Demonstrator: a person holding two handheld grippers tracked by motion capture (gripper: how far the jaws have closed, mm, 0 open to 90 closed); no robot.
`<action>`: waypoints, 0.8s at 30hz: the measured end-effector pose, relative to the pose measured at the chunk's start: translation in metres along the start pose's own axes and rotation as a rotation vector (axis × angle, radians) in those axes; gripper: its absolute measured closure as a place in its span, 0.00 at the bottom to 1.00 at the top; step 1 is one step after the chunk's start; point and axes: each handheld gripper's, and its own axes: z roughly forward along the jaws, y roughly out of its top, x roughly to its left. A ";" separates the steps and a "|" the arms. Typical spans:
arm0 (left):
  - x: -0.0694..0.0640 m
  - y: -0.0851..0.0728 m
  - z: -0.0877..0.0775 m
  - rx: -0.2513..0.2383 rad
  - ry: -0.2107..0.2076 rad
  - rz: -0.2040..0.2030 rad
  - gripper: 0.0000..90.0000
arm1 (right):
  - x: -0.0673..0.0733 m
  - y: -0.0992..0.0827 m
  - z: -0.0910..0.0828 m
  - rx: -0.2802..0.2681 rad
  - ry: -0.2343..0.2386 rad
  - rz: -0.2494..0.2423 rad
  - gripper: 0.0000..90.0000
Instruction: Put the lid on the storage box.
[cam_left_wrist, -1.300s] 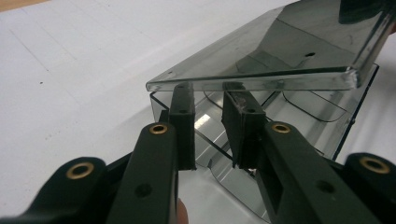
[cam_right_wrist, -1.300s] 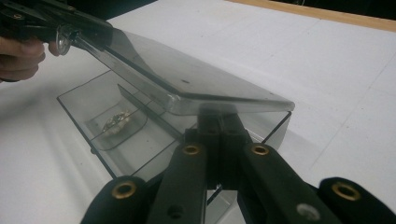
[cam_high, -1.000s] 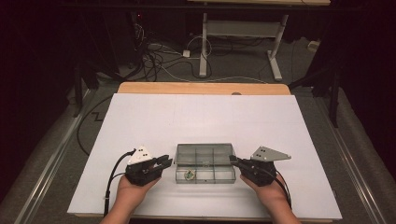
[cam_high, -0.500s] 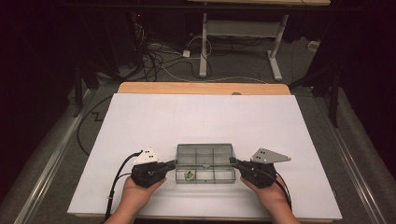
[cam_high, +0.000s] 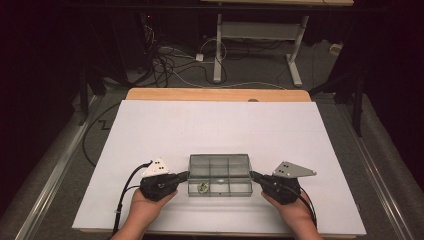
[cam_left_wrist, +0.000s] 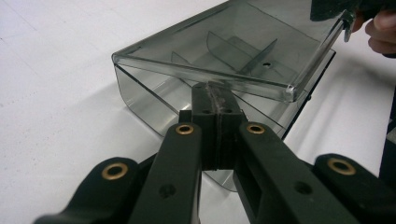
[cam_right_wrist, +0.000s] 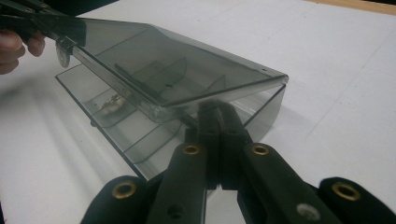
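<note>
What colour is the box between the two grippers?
Transparent smoky grey box, clearest in the left gripper view.

each black hand-held gripper (cam_high: 184, 176) bears brass-ringed screws, a grey three-cornered plate and a black cable.

A small pale object (cam_right_wrist: 111, 103) in the smoky transparent plastic compartment box (cam_high: 219, 174) is too blurred to identify. Both black tool tips vanish beneath the box's raised lid (cam_left_wrist: 219, 46). The person's forearms (cam_high: 137, 222) are cut off by the bottom edge.

no readable text, labels or numbers
</note>
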 end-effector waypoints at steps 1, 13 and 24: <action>0.000 0.000 0.000 0.000 0.001 0.001 0.97 | -0.001 -0.001 -0.001 -0.002 -0.004 0.000 1.00; -0.004 -0.006 -0.003 0.028 0.010 0.030 0.97 | -0.016 -0.015 -0.015 0.028 -0.065 0.029 0.97; -0.005 -0.007 -0.005 0.035 0.011 0.034 0.97 | -0.031 -0.036 -0.019 0.124 -0.101 0.102 0.42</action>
